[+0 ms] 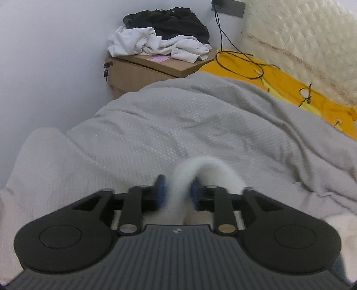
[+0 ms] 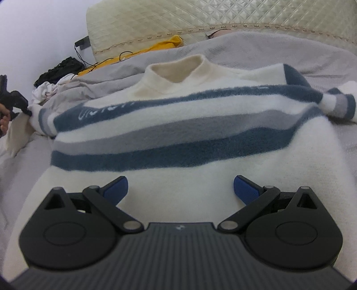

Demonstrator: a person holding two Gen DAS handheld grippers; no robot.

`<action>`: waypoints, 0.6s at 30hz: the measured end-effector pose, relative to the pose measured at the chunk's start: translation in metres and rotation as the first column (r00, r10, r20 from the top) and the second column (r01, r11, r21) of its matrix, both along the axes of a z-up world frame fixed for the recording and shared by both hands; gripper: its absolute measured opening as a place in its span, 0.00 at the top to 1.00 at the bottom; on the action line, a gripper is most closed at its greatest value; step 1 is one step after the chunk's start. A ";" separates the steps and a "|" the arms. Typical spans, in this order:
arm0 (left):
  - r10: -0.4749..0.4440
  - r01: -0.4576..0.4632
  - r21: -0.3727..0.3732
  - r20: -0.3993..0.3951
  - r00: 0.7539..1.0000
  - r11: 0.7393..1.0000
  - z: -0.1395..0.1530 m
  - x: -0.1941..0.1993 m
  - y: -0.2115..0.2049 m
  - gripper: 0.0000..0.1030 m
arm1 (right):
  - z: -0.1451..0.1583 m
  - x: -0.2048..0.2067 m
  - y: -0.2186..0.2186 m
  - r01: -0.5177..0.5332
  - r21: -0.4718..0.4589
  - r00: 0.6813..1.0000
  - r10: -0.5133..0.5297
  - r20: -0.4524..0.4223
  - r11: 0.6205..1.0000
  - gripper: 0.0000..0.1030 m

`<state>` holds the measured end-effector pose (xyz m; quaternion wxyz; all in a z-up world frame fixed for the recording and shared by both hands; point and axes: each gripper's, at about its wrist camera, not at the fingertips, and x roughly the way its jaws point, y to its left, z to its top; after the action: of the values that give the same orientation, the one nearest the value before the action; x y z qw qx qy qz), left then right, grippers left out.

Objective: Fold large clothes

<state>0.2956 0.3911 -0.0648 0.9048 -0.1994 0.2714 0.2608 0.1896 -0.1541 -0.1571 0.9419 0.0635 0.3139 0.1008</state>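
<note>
**Striped sweater on bed, both grippers over it**

- Sweater [image 2: 178, 125]: cream knit with navy and grey bands, lying flat on the grey bedcover [image 1: 178, 116], collar toward the quilted headboard [image 2: 223, 15]. One sleeve end lies bunched at the right of the right wrist view; the other sleeve runs off to the left edge.
- Left gripper [image 1: 177, 193]: jaws part-way open, blue pads standing just either side of a blurred white strip of the sweater's fabric that arches up between them. Whether the pads touch the fabric cannot be told through the blur.
- Right gripper [image 2: 180, 188]: jaws spread wide, nothing between them, hovering over the cream lower body of the sweater.
- Bedside cabinet [image 1: 142, 67]: wooden, keys hanging in its lock, carrying a heap of white and black clothes [image 1: 160, 38].
- Yellow cloth [image 1: 290, 82]: lies along the headboard, with a black cable [image 1: 234, 60] looping across it.
</note>
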 end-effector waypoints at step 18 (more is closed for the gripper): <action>-0.125 0.143 -0.291 0.080 0.989 0.946 -0.012 -0.212 -0.153 0.35 | 0.031 -0.063 -0.012 -0.060 0.076 0.998 0.056 0.042 0.995 0.00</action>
<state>0.0839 0.2380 -0.0768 0.8881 -0.3215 0.2929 0.1489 0.1271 -0.1656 -0.1261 0.9415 0.0886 0.2927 0.1414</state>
